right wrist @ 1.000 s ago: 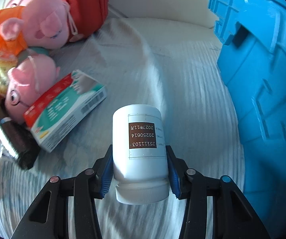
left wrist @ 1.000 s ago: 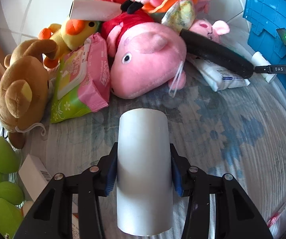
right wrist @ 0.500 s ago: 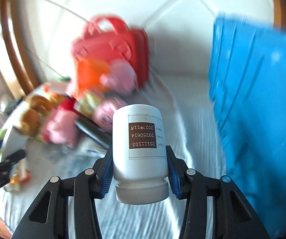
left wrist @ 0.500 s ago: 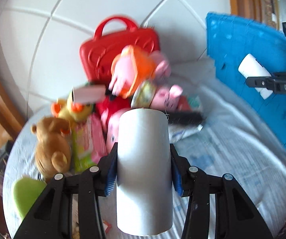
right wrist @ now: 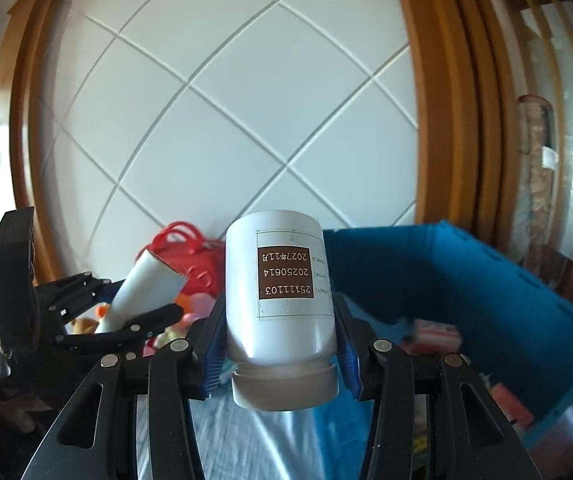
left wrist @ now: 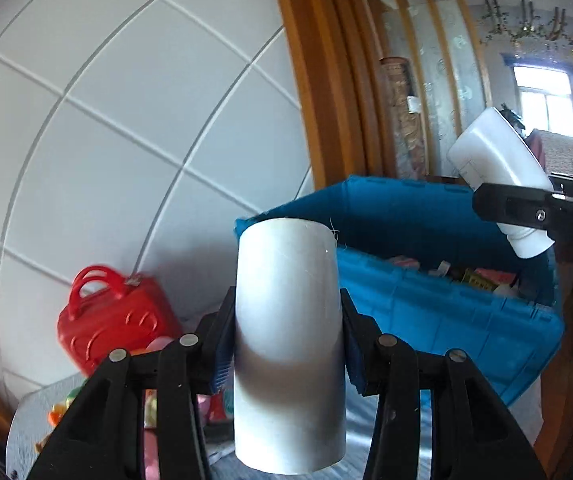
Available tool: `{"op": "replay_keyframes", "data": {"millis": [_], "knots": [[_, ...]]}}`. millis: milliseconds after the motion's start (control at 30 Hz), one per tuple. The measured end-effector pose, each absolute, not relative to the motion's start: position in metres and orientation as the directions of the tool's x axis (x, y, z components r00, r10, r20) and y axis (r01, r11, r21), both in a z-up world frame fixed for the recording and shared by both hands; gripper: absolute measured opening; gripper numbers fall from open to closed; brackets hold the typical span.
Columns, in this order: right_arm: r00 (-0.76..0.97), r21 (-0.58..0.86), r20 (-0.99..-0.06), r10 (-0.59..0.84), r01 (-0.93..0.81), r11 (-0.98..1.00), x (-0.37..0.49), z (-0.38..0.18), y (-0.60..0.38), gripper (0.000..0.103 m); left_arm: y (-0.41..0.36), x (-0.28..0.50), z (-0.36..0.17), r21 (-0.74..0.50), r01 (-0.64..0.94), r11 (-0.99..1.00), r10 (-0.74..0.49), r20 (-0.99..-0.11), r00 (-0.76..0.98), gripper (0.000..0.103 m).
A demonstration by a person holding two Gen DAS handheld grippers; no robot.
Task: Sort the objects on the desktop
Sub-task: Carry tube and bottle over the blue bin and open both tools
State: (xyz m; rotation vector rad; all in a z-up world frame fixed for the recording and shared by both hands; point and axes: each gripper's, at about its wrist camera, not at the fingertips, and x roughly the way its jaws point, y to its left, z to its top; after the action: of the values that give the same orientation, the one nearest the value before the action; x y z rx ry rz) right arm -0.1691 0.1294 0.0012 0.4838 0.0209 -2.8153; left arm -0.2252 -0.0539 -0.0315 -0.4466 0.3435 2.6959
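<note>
My left gripper (left wrist: 286,344) is shut on a plain white tube (left wrist: 288,344), held high above the table. My right gripper (right wrist: 278,340) is shut on a white bottle (right wrist: 280,300) with a brown date label, cap toward me. Each gripper shows in the other view: the right gripper with the bottle (left wrist: 498,168) at the right edge, the left gripper with the tube (right wrist: 142,292) at the left. A blue bin (left wrist: 446,304) holding several items lies ahead, right of the tube and below the bottle; it also shows in the right wrist view (right wrist: 486,292).
A red toy handbag (left wrist: 114,320) stands against the white panelled wall (left wrist: 126,120), with plush toys (left wrist: 154,400) low behind my left fingers. A wooden door frame (left wrist: 318,80) rises behind the bin. Striped cloth (right wrist: 246,440) covers the table below.
Both grippers have lifted high with their loads and tilted up toward the wall. The toys have dropped to the bottom of view, and the blue bin's open top has come into sight.
</note>
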Motion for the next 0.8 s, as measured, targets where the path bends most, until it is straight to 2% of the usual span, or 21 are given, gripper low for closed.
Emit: {"op": "replay_keyframes", "data": {"millis": [100,267,433,500,533,567,600,633,667,800], "knots": [[-0.922,0.056,-0.323,-0.214,0.207,-0.977,-0.177,0.014,0.177,0.046,-0.002,-0.247,-0.013,0.152,-0.481,-0.863,0.403,-0.366,-0.839,0.045],[-0.922,0.099,-0.363,-0.136,0.107,-0.989,-0.213,0.014,0.25,0.046,0.079,-0.279,0.004,0.173,-0.547,-0.819,0.444,-0.413,-0.795,0.045],[-0.917,0.132,-0.393,-0.064,0.013,-0.991,-0.249,0.009,0.307,0.047,0.14,-0.312,0.016,0.214,-0.557,-0.802,0.408,-0.484,-0.774,0.046],[-0.911,0.144,-0.41,-0.041,-0.021,-0.989,-0.264,0.007,0.326,0.05,0.153,-0.316,0.024,0.248,-0.515,-0.821,0.363,-0.47,-0.805,0.051],[-0.915,0.152,-0.403,-0.032,-0.032,-0.988,-0.265,0.008,0.333,0.054,0.155,-0.316,0.029,0.252,-0.497,-0.83,0.353,-0.453,-0.819,0.063],[-0.919,0.158,-0.394,-0.029,-0.036,-0.987,-0.265,0.009,0.337,0.064,0.156,-0.316,0.035,0.25,-0.478,-0.842,0.346,-0.431,-0.834,0.082],[-0.925,0.161,-0.38,-0.024,-0.041,-0.986,-0.263,0.01,0.34,0.076,0.156,-0.316,0.04,0.247,-0.461,-0.852,0.34,-0.408,-0.847,0.091],[-0.932,0.158,-0.362,-0.016,-0.045,-0.986,-0.26,0.012,0.343,0.081,0.155,-0.315,0.045,0.244,-0.448,-0.86,0.339,-0.383,-0.859,0.099],[-0.938,0.152,-0.346,-0.012,-0.043,-0.987,-0.255,0.014,0.343,0.084,0.153,-0.311,0.05,0.241,-0.439,-0.866,0.342,-0.357,-0.869,0.1],[-0.952,0.147,-0.307,-0.022,-0.025,-0.989,-0.24,0.025,0.341,0.084,0.143,-0.303,0.056,0.246,-0.402,-0.882,0.324,-0.304,-0.896,0.1]]}}
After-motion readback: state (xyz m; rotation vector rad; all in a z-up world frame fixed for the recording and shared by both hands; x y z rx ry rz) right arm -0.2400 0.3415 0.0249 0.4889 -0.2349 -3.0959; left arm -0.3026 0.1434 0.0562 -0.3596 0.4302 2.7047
